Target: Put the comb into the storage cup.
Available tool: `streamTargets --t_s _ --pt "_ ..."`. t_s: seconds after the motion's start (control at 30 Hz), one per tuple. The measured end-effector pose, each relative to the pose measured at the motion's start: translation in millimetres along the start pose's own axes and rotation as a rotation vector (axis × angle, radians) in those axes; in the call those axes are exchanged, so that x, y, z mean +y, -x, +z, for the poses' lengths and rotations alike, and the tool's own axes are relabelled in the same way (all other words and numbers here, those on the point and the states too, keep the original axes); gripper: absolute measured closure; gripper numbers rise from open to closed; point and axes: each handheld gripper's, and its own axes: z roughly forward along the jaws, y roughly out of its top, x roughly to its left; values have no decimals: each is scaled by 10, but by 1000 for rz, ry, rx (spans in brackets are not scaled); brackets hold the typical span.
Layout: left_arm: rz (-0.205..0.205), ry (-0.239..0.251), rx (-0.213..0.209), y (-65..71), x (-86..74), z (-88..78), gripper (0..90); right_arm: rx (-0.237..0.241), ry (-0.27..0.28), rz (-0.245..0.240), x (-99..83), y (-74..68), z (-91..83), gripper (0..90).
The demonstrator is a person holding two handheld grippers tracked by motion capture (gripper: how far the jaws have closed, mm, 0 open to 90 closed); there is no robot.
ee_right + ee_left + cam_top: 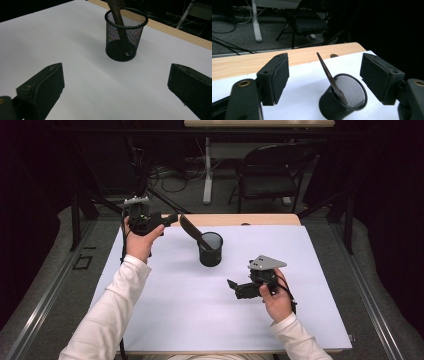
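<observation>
A black mesh cup (210, 251) (327, 106) (123, 40) stands upright on the white sheet, toward the far middle. A dark flat comb (190, 229) (325, 68) (117, 12) leans in it, its handle down and its top tilted toward the far left. My left gripper (170, 219) (325, 75) is held up just left of the comb's top, open, with the comb seen between its jaws farther off and nothing touching the pads. My right gripper (232, 287) (115, 90) rests low on the sheet right of and nearer than the cup, open and empty, pointing at it.
The white sheet (175, 315) covers most of a wooden table whose bare far edge (250, 219) shows behind the cup. Beyond the table are a folding chair (270, 175), a table leg and floor cables.
</observation>
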Motion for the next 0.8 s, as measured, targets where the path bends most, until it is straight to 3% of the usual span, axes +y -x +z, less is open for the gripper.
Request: streamTargets --t_s 0.23,0.4,0.53,0.63,0.8 --pt "39 -15 -32 41 -61 -132 180 -3 -1 -1 2 2 0 8" --pt "32 -24 -63 56 -84 -201 159 -6 -1 0 3 4 0 11" --pt "67 -29 -87 87 -122 -282 159 -8 2 -1 6 -2 -5 11" --pt "105 -34 -130 119 -182 -366 159 -8 2 -2 8 -1 -12 11" --pt "155 -41 -140 173 -257 -456 159 -9 3 1 18 0 -11 12"
